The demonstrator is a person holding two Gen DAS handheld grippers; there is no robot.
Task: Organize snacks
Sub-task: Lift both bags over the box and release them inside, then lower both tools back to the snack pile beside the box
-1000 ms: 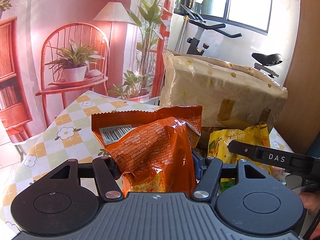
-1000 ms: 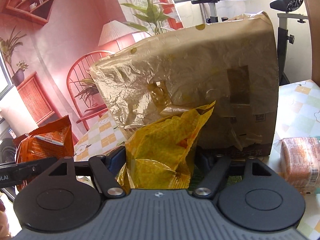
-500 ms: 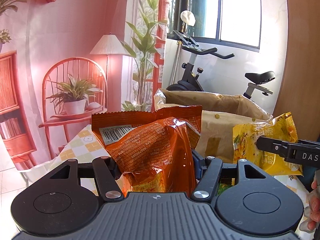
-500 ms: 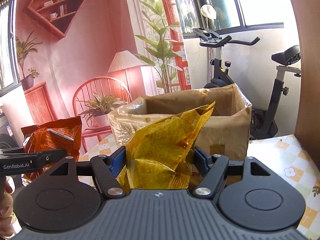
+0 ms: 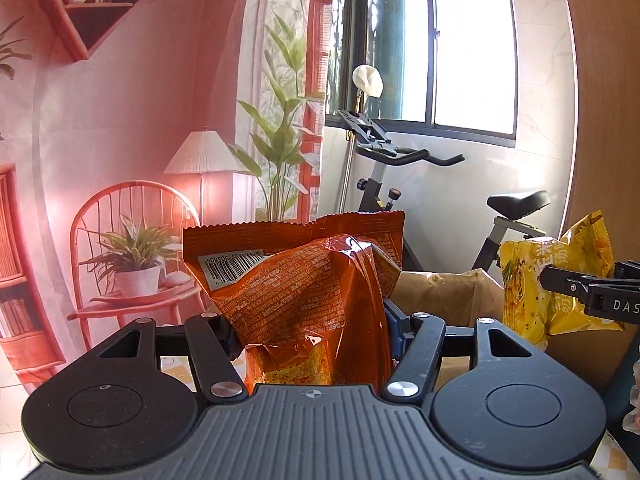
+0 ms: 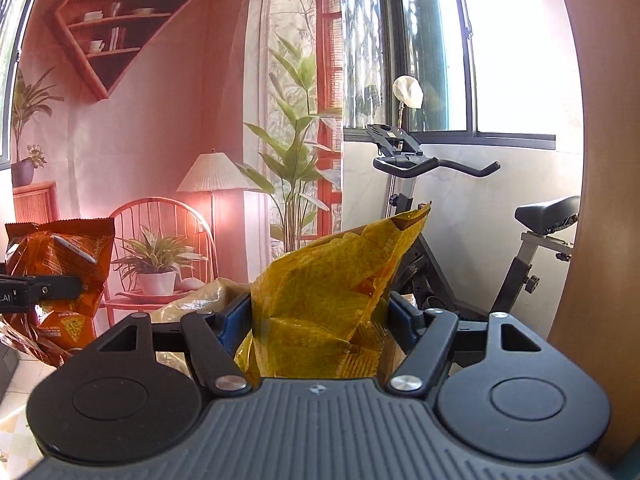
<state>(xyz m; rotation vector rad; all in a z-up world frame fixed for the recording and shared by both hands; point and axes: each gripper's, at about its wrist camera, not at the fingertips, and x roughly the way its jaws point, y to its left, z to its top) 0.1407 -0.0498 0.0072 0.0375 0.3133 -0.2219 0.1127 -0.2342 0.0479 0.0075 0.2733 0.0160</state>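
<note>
Holding one snack bag in each claw right now, both up in the air. The left claw [image 5: 312,332] is clamped on the orange bag [image 5: 304,292], pads pressing into its sides, and the right claw [image 6: 320,320] is squeezed on the yellow bag [image 6: 332,300] the same way. Neither stands wide; each is stopped at roughly bag width.

What the next move hangs on, I'd say: the lined box [image 5: 448,292] sits ahead of and below both claws. From the left wrist view only its crinkly rim peeks out behind the orange bag, off to the right of it, with the yellow bag over that side of it. From the right wrist view a scrap of that liner shows just left of the yellow bag. So the right hand looks nearer the opening, and the left would have to swing rightward to get over it. How far down the opening is, I can't tell.

Both bags stand with their long axis roughly upright, sealed tops up. The orange one has a zigzag crimped top edge and a barcode sticker facing the camera; the yellow one leans to a point at its upper right.

Materials: both are thin glossy foil film, puffy and crumpled where pinched, so slippery and easy to crush. The box liner looks like wrinkled tan plastic, floppy at the rim. A strip of checkered cloth on the desk [image 6: 12,440] shows at the bottom left corner.
</note>
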